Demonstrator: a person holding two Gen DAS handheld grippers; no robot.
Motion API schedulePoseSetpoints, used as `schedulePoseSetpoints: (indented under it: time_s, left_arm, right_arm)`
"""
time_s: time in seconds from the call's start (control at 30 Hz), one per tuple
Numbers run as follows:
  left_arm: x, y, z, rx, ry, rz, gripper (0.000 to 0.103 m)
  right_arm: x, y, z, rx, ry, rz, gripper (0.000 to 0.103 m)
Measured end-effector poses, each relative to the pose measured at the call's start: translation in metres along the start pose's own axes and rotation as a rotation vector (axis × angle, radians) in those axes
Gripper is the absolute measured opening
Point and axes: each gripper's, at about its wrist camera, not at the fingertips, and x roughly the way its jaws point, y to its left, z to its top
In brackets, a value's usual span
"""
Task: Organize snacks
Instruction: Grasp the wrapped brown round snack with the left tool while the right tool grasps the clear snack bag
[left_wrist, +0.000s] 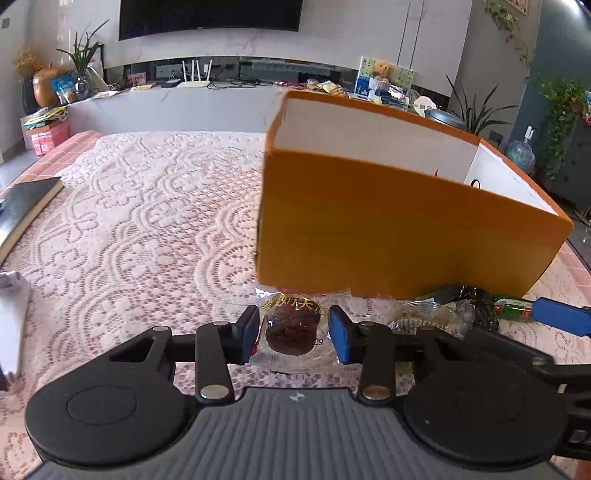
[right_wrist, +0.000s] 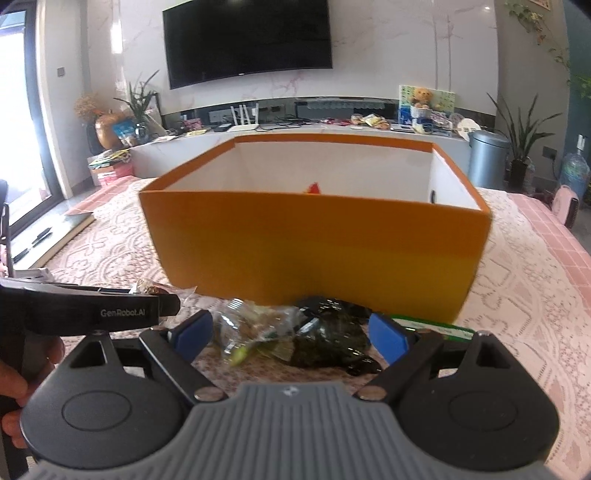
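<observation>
An open orange box (left_wrist: 388, 229) with white inner walls stands on the lace-covered table; it also shows in the right wrist view (right_wrist: 314, 251). My left gripper (left_wrist: 293, 334) is shut on a clear-wrapped brown pastry (left_wrist: 290, 332), just in front of the box. My right gripper (right_wrist: 291, 334) is open around a clear snack packet (right_wrist: 255, 328) and a dark green packet (right_wrist: 332, 343) lying on the table. A green-and-white packet (right_wrist: 439, 326) lies at its right finger. The right gripper's blue finger (left_wrist: 561, 315) shows at the right of the left wrist view.
A dark notebook (left_wrist: 26, 206) lies at the table's left edge, with a white object (left_wrist: 11, 317) nearer. Something red (right_wrist: 314, 188) sits inside the box. The left gripper's body (right_wrist: 85, 310) and the person's hand (right_wrist: 22, 387) are at the left.
</observation>
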Motion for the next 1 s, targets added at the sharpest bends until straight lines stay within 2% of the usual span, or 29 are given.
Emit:
schedulePoseSetpoints:
  time_s: [0.07,0.23,0.3,0.43,0.57,0.6,0.73,0.8,1.0]
  left_arm:
    - [-0.002,0.002,0.0,-0.003,0.015,0.012,0.046]
    - [-0.001,0.006,-0.002,0.006,0.023,0.012,0.046]
    - [-0.001,0.009,-0.001,-0.009,0.021,0.011,0.046]
    - [-0.001,0.014,0.0,-0.03,0.023,0.01,0.046]
    - [-0.001,0.014,0.0,-0.03,0.028,0.008,0.046]
    - [-0.001,0.015,-0.001,-0.031,0.028,0.007,0.046]
    - [-0.002,0.012,-0.002,-0.02,0.022,0.004,0.046]
    - [-0.003,0.01,-0.002,-0.011,0.019,0.005,0.046]
    - [-0.012,0.007,-0.004,0.004,0.004,0.018,0.046]
  right_arm:
    - [0.004,0.005,0.001,-0.01,0.008,0.013,0.083]
    - [0.019,0.015,0.003,-0.021,0.029,0.046,0.081]
    - [0.027,0.018,0.003,-0.021,0.044,0.046,0.076]
    - [0.039,0.02,0.001,-0.017,0.06,0.045,0.073]
    - [0.044,0.024,-0.002,-0.034,0.068,0.022,0.058]
    - [0.046,0.024,-0.002,-0.031,0.072,0.028,0.05]
    - [0.046,0.023,-0.003,-0.017,0.08,0.062,0.037]
    - [0.045,0.024,-0.004,-0.024,0.078,0.079,0.021]
    - [0.037,0.025,-0.003,-0.028,0.071,0.082,0.02]
